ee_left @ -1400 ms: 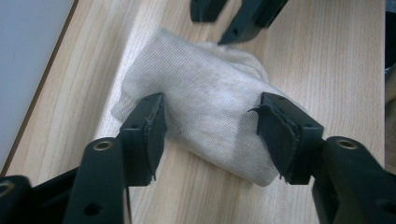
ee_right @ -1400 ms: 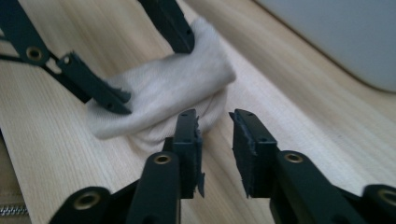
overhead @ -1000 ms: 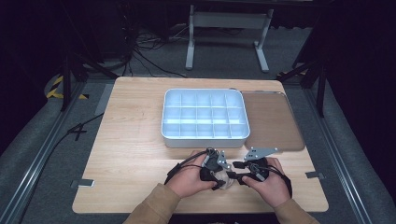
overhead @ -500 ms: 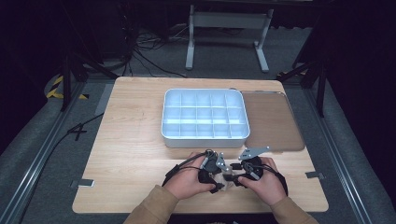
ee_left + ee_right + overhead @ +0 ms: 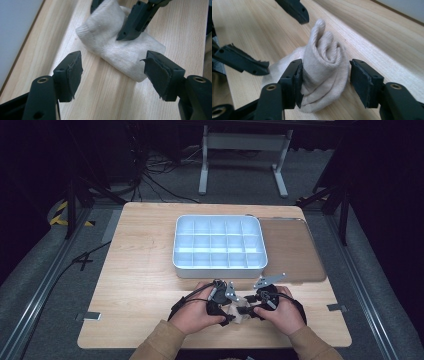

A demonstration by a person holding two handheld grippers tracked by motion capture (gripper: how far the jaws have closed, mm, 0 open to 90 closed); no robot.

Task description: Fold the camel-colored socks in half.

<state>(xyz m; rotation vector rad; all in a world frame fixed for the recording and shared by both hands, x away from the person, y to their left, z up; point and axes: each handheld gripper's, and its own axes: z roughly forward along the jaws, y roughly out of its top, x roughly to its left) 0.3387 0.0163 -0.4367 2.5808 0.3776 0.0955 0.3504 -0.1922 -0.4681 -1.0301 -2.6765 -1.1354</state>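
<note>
Sock (image 5: 322,75): rolled end sits between right gripper (image 5: 325,80) jaws, just opened.
Left gripper (image 5: 112,72): just opened, empty, near sock's flat end.

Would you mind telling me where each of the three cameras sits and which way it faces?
High view: above the person's side, facing forward and down on the table and tray; both forearms and hands enter from below.
Left gripper view: rides the left gripper, looking along its open jaws at the sock.
Right gripper view: rides the right gripper, its jaws astride the rolled sock's end.
Both gripper views share the sock and each other's jaws.
</note>
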